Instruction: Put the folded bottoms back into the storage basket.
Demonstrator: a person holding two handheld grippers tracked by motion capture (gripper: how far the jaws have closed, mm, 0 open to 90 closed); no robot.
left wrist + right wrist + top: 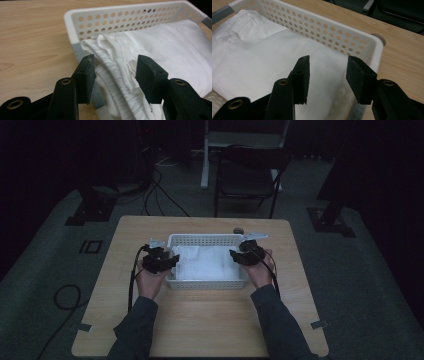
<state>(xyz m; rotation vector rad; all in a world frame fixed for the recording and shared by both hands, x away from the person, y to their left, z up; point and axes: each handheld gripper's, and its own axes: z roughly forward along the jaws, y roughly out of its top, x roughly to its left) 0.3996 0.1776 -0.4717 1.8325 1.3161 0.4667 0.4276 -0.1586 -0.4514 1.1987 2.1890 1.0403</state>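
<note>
While both pairs of black jaws stand spread, nothing is pinched between them. In the left gripper view, the left gripper has its blunt, matte, foam-faced pads on either side of a gathered, ribbed edge of white cloth; one pad sits outside the basket's left end wall and the other over the cloth. I cannot tell whether the pads touch the fabric. The folds there are fine and pleated, bunched up against the wall, while farther off the cloth lies smooth and softly woven.

In the right gripper view, the right gripper hangs over the cloth's smooth right part, one pad near the basket's far right corner, which is rounded.

Around the cloth is a white plastic basket, rectangular, shallow, with rows of round holes through its walls and a solid rim. It rests on a light wooden table with a visible grain and rounded corners. A small round object lies on the table just beyond the basket's far right corner.

From the high view, a hand holds each gripper at the basket's two ends, grey sleeves coming from the near edge. Beyond the table stands a dark folding chair on a grey floor with trailing cables.
</note>
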